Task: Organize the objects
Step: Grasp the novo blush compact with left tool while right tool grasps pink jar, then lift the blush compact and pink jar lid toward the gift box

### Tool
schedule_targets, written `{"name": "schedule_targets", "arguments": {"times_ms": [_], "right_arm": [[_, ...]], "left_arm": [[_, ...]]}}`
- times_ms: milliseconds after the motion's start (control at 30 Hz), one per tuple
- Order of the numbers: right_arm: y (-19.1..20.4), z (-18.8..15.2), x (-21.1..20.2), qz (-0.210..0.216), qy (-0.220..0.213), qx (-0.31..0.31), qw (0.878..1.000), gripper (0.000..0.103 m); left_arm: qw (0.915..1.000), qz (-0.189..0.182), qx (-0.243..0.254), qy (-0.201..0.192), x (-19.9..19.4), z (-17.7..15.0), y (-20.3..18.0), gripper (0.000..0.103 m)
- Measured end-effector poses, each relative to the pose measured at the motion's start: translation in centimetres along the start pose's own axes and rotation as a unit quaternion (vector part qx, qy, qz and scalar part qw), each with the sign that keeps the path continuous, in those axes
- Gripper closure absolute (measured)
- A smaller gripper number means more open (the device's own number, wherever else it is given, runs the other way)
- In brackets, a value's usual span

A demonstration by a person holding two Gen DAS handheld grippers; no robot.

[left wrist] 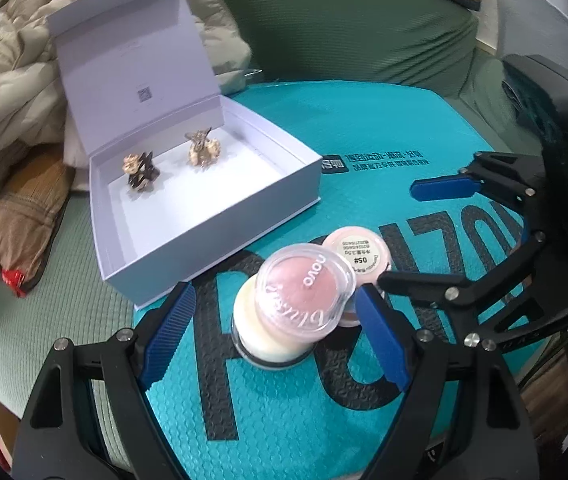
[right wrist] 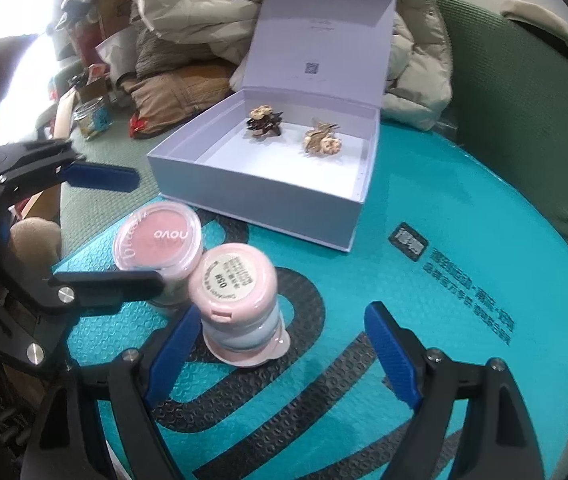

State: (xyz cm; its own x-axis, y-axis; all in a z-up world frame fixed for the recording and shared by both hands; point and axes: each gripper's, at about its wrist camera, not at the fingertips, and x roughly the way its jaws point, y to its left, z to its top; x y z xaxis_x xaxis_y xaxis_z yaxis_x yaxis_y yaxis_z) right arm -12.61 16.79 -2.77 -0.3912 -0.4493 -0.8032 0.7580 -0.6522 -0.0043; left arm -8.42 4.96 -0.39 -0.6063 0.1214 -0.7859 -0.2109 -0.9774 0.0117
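We are holding the left hand-held gripper [left wrist: 274,328] apart around the blush stack [left wrist: 295,300] and the right hand-held gripper [right wrist: 284,352] apart around the pink stack [right wrist: 240,304], both near the white box [right wrist: 268,184].

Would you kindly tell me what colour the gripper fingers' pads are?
Blue, ribbed pads on black fingers; clearest in the left wrist view.

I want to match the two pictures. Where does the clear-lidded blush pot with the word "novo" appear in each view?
Left wrist view: the novo blush pot is low in the centre, on top of a cream pot, between the left gripper's open jaws.
Right wrist view: the pot is left of centre, beyond the right gripper.
Shared landmark: the open white box, which holds two small ornaments.
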Motion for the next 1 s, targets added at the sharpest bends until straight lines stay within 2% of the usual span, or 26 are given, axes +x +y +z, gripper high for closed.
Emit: {"name": "schedule_targets", "arguments": {"times_ms": [267,400,500,567,633,733,767,1000], "right_arm": [[0.3,0.1,1.2,0.017,-0.009,-0.019,1.0,0.021],[0.4,0.2,1.7,0.031,-0.024,-0.028,0.999,0.022],[0.6,0.3,2.1,0.044,-0.035,-0.034,0.998,0.032],[0.9,0.3,2.2,0.046,-0.038,-0.042,0.997,0.044],[1.1,0.3,2.2,0.05,-0.041,-0.045,0.997,0.051],[1.4,0.3,2.1,0.047,-0.044,-0.051,0.997,0.051],[1.4,0.3,2.1,0.047,-0.045,-0.052,0.997,0.051],[1.0,0.2,1.4,0.048,-0.052,-0.042,0.997,0.051]], "left_arm": [[0.999,-0.042,0.014,0.005,1.4,0.1,0.0,0.021],[0.9985,-0.053,0.013,-0.004,1.6,0.3,0.4,0.026],[0.9979,-0.063,0.015,-0.006,1.6,0.3,0.7,0.033],[0.9978,-0.062,0.021,-0.008,1.6,0.3,0.7,0.037],[0.9974,-0.066,0.027,-0.007,1.7,0.2,0.6,0.043],[0.9976,-0.054,0.043,-0.01,1.7,-0.1,0.2,0.048],[0.9976,-0.047,0.049,-0.012,1.6,-0.1,0.1,0.053],[0.9979,-0.047,0.043,-0.011,1.3,-0.2,0.5,0.053]]}}
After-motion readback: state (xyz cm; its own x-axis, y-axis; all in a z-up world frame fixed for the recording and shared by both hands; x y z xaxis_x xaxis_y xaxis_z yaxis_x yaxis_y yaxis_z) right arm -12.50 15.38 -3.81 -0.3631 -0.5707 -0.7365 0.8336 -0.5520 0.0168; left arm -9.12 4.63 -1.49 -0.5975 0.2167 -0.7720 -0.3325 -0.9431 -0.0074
